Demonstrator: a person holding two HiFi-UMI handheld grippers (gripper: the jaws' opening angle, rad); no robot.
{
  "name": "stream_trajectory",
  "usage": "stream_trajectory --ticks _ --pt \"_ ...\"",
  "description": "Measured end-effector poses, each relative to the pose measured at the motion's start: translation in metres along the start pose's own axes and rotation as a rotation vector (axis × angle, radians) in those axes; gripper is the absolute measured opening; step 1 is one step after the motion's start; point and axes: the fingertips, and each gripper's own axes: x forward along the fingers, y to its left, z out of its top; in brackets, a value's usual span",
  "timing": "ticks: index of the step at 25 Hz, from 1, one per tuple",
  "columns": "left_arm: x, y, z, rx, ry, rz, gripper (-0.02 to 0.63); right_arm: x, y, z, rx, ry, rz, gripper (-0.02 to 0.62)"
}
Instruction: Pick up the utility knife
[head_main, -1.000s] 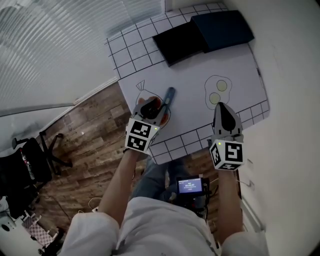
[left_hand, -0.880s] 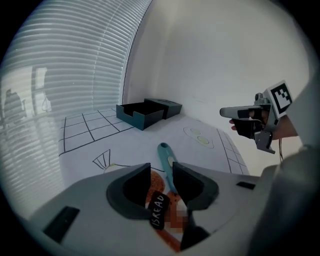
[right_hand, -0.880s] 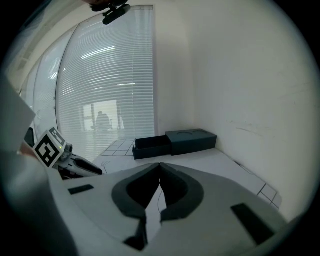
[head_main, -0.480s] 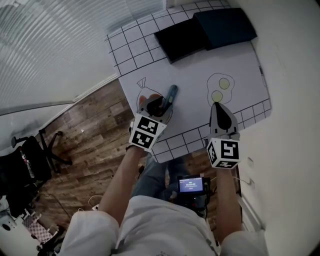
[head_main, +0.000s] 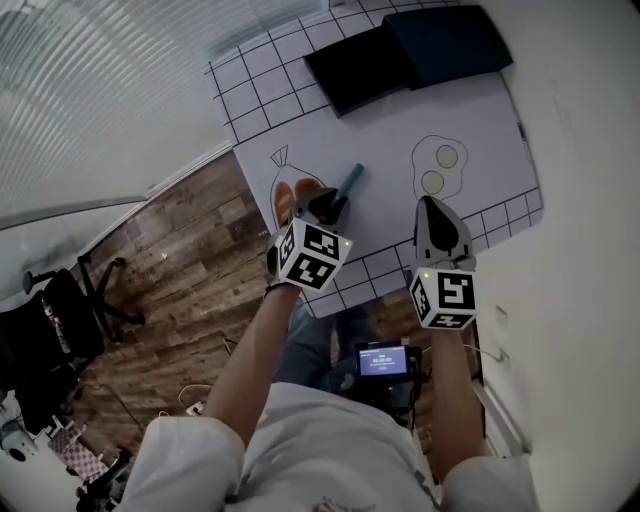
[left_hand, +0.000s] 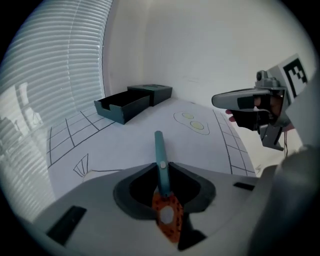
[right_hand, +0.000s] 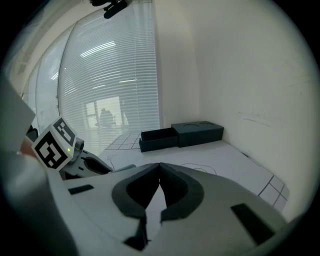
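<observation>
One teal utility knife (left_hand: 161, 159), orange tail, pinched by just-closing left jaws; right together

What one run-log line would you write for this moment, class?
left gripper: jaws just closed onto utility knife | right gripper: shut, empty | task: grasp made

top (head_main: 320, 450): white, short sleeves | legs: blue jeans (head_main: 305, 355) | left gripper (head_main: 325, 205), right gripper (head_main: 428, 204): grey, dark jaws | cubes (head_main: 312, 255): black-and-white squares, green light
</observation>
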Motion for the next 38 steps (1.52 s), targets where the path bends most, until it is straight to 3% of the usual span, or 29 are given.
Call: stream_trajectory --ticks 5,10,22,38 --pt "-0.020 0.015 0.014 -0.079 -0.092 0.024 0.078 -0.005 -0.003 0.003 -0.002 -0.010 -0.005 0.006" --pt "-0.044 0.028 0.039 -0.095 -0.194 0.046 0.078 -0.008 -0.001 0.010 -0.004 -0.023 -0.005 0.006" --pt "-0.100 0.030 0.087 -0.075 -0.359 0.068 0.078 -0.021 0.000 0.056 -0.031 -0.104 -0.013 0.006" --pt "-0.208 0.034 0.168 -0.009 -0.576 0.157 0.078 -0.064 0.017 0.152 -0.059 -0.280 0.019 0.006"
